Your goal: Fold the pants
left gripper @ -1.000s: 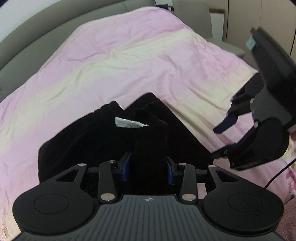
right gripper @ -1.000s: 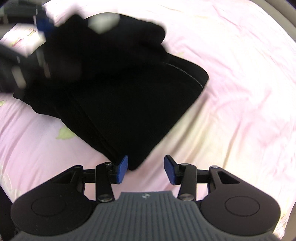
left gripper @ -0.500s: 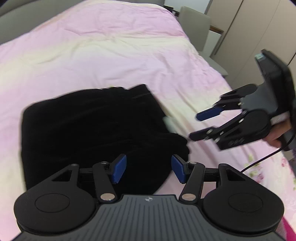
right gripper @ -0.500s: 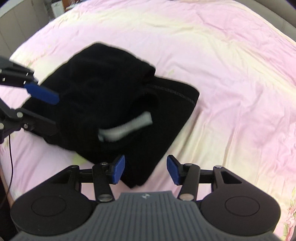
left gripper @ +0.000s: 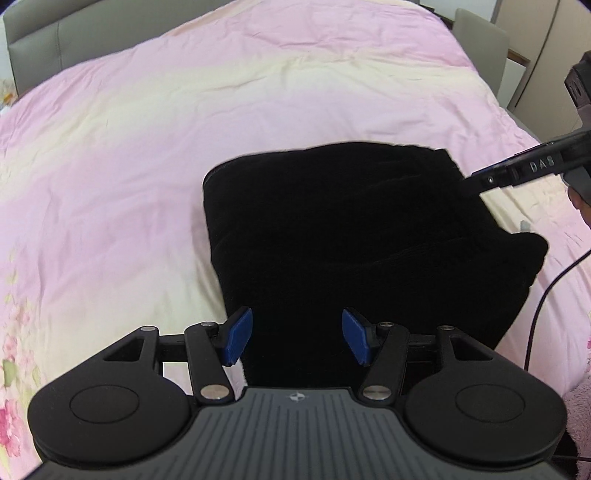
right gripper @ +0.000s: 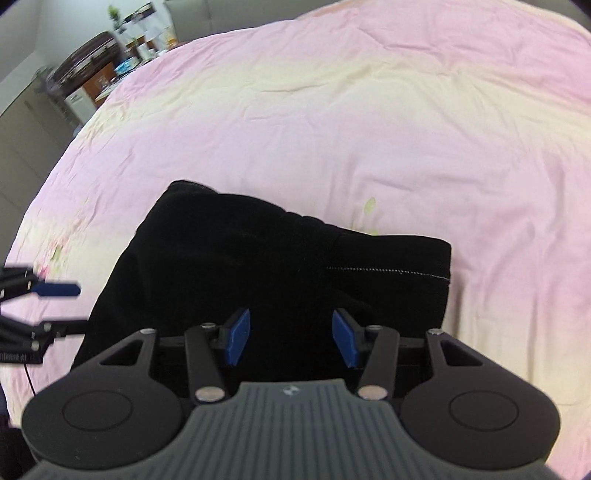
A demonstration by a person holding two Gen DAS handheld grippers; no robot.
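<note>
The black pants [left gripper: 351, 236] lie folded into a thick, roughly square bundle on the pink bedspread [left gripper: 184, 110]. My left gripper [left gripper: 298, 340] hovers over the bundle's near edge, open, with its blue pads wide apart and no cloth pinched. A finger [left gripper: 517, 171] of my right gripper reaches the bundle's far right corner in this view. In the right wrist view the pants [right gripper: 277, 266] show a stitched hem, and my right gripper [right gripper: 291, 336] stands open above their near edge. My left gripper [right gripper: 70, 307] shows there at the left edge, beside the bundle.
A grey headboard [left gripper: 55, 40] borders the bed's far side. A grey chair [left gripper: 480, 33] and cabinets stand beyond the far right corner. A black cable [left gripper: 543, 306] trails over the bedspread to the right of the pants. Shelves and furniture [right gripper: 92, 74] stand past the bed's edge.
The left gripper let go of the raised fold with the white label, and its jaws widened. The pants now lie flat as a bundle with the label hidden. Both grippers swung sideways around it.
</note>
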